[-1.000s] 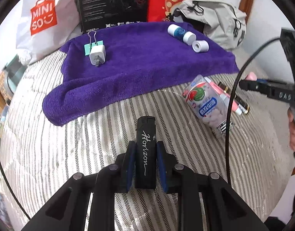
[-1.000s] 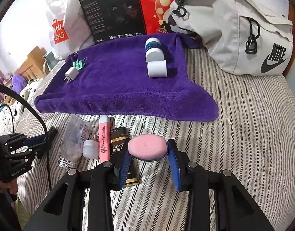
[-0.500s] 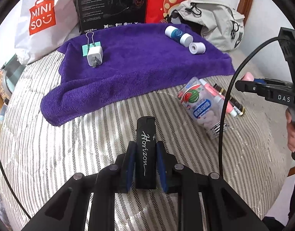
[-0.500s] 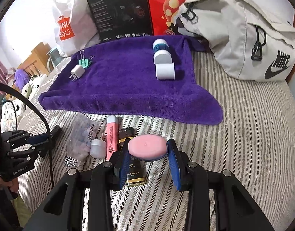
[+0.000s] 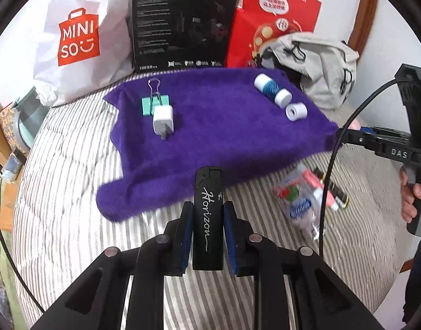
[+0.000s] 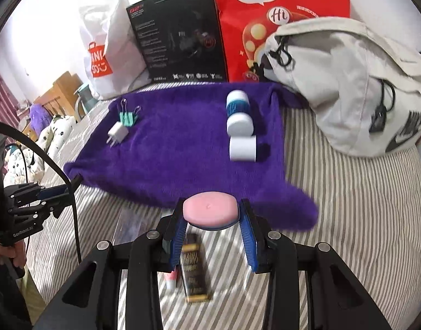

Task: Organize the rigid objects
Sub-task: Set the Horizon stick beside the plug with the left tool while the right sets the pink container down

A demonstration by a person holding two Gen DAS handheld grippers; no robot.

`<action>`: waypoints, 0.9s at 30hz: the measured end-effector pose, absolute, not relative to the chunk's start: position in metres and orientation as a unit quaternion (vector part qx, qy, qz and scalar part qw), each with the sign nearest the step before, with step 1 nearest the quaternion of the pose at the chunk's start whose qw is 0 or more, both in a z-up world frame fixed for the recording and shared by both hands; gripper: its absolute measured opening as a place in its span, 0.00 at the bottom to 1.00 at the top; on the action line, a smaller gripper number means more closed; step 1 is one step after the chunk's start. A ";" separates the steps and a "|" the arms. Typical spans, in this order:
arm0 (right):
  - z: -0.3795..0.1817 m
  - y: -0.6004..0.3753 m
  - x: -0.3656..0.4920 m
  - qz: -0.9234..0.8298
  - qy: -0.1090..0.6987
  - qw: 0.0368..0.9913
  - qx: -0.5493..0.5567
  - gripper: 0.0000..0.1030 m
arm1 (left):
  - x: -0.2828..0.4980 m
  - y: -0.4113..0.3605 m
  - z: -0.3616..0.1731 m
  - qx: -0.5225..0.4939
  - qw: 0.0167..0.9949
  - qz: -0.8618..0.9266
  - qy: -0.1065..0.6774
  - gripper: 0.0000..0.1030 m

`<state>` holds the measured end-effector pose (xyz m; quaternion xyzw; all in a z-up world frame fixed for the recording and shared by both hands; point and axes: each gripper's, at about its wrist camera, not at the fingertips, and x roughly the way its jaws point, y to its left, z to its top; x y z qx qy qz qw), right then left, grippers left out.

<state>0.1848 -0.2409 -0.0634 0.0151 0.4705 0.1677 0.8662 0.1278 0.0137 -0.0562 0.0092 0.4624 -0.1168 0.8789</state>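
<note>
Carrying both loads to the purple towel (image 5: 224, 126): left gripper (image 5: 207, 220) clamps the black lighter (image 5: 207, 214), lower centre; right gripper (image 6: 210, 217) pinches the pink oval piece (image 6: 209, 213). Place on bare towel centre, clear of charger (image 5: 163, 121) and rolls (image 6: 239, 123).

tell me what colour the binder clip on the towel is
Teal binder clip, clearest in the left wrist view.

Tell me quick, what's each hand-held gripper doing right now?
Left hand-held gripper: closed on a black lighter.
Right hand-held gripper: closed on a pink oval object.
</note>
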 end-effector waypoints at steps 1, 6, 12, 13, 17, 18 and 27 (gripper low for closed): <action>-0.064 -0.240 0.191 0.168 0.472 0.865 0.013 0.36 | 0.132 0.014 -0.055 0.010 0.880 -0.115 0.461 0.20; -0.078 -0.234 0.224 0.159 0.491 0.856 0.011 0.36 | 0.153 0.019 -0.047 0.011 0.885 -0.111 0.453 0.20; -0.110 -0.232 0.247 0.149 0.529 0.836 0.017 0.36 | 0.178 0.024 -0.045 -0.001 0.886 -0.115 0.450 0.20; -0.110 -0.230 0.247 0.152 0.526 0.837 0.015 0.36 | 0.181 0.024 -0.046 0.000 0.886 -0.113 0.450 0.20; -0.115 -0.219 0.253 0.147 0.540 0.829 -0.014 0.36 | 0.195 0.028 -0.051 0.001 0.883 -0.107 0.457 0.20; -0.116 -0.216 0.254 0.146 0.540 0.828 -0.024 0.36 | 0.198 0.029 -0.053 0.001 0.882 -0.107 0.459 0.20; -0.118 -0.204 0.253 0.148 0.532 0.830 -0.074 0.37 | 0.219 0.024 -0.071 0.020 0.869 -0.108 0.482 0.20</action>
